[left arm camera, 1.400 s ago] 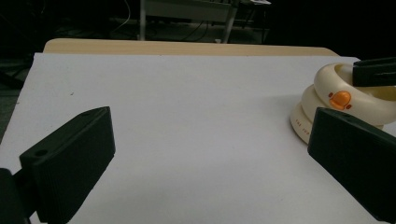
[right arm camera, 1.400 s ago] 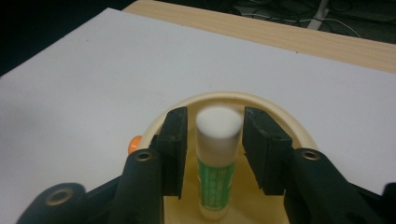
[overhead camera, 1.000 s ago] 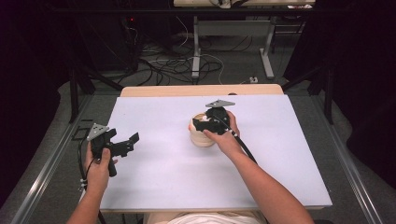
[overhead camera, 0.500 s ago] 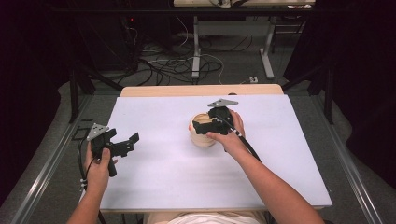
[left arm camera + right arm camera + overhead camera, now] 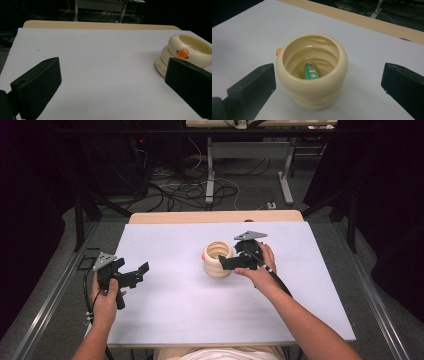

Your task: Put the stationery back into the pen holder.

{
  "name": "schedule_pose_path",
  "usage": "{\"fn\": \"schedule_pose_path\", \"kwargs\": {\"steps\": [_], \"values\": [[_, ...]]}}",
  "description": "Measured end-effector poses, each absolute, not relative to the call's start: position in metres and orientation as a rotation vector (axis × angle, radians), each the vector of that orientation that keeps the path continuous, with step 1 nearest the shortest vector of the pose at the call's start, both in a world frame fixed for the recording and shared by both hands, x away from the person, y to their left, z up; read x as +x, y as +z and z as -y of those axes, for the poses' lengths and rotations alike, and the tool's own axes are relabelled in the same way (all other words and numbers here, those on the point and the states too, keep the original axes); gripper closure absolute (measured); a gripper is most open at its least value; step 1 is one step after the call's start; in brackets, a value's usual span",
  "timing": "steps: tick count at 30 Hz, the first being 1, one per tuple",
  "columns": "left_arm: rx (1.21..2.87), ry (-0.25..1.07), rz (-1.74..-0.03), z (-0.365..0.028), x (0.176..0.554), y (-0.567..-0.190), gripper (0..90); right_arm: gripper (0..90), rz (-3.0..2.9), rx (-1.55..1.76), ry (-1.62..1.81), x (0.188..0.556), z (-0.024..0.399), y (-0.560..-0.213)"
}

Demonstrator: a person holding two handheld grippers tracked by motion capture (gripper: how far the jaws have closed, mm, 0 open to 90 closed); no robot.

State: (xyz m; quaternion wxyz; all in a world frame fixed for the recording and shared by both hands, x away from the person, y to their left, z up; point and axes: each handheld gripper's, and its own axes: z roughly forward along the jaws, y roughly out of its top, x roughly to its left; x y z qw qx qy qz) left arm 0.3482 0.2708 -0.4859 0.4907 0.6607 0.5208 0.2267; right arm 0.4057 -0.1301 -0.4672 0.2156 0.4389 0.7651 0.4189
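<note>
Presently, findings:
Cup (image 5: 312, 72): cream, ribbed, upright mid-worktop (image 5: 165, 320); orange button on its side.
Battery (image 5: 311, 71): green, lying inside the cup.
Right tool (image 5: 235, 262): just beside the cup, jaws just opened wide, nothing between them.
Left tool (image 5: 135, 275): released, empty, well apart at the left.
Progress: battery judged deposited; withdrawal of the right tool remains.

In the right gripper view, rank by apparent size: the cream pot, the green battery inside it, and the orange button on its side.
1. Cream pot, by far the largest.
2. Green battery, lying in the pot's bottom, partly hidden by the rim.
3. Orange button, smallest, though mostly hidden behind the pot's wall.
</note>
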Motion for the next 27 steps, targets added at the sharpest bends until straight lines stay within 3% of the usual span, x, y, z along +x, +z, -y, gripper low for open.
{"fn": "schedule_pose_path", "kwargs": {"steps": [27], "values": [[1.612,0.546,-1.265,-0.269,0.349,-0.487,0.5,0.0,-2.024,1.373,1.164,0.389,0.180,-0.500]]}}
